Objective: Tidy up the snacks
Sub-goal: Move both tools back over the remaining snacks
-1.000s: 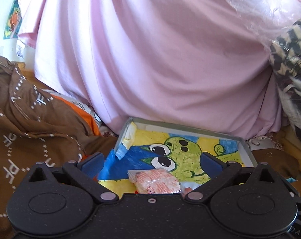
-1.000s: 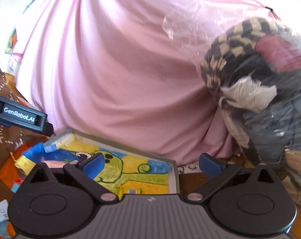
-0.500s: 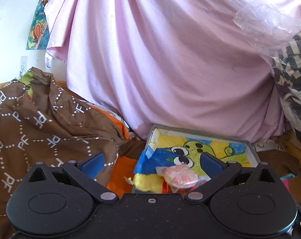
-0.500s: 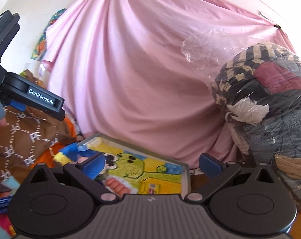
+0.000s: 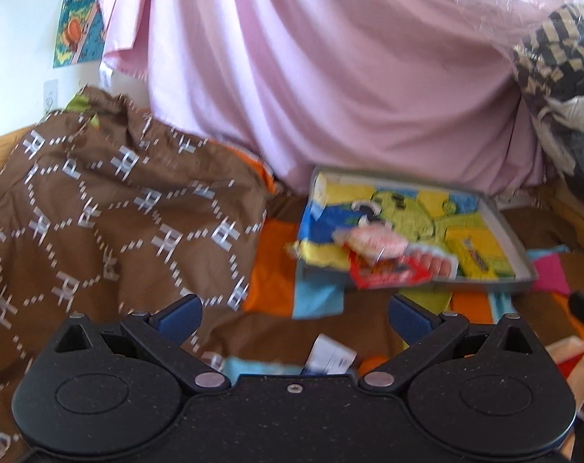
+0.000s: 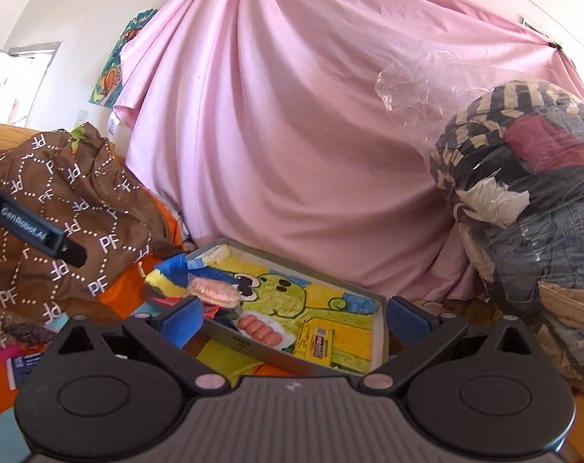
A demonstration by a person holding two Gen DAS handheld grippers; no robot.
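On the patchwork bedding, at the foot of the pink sheet (image 6: 292,135), sits the shallow grey tray (image 6: 380,332) lined with a green cartoon drawing. Inside it: a clear pack of pink wafers (image 6: 214,289) at the near-left corner, a sausage packet (image 6: 261,328) just beside it, a yellow snack bar (image 6: 317,341) further right. Your left gripper (image 5: 293,318) hangs wide, nothing between its blue pads, short of the tray; its view is motion-blurred. Your right gripper (image 6: 293,320) is likewise spread and empty, the tray ahead of it. Brown monogram fabric (image 5: 99,212) heaps to the left. A bagged clothes bundle (image 6: 523,193) stands right of the tray.
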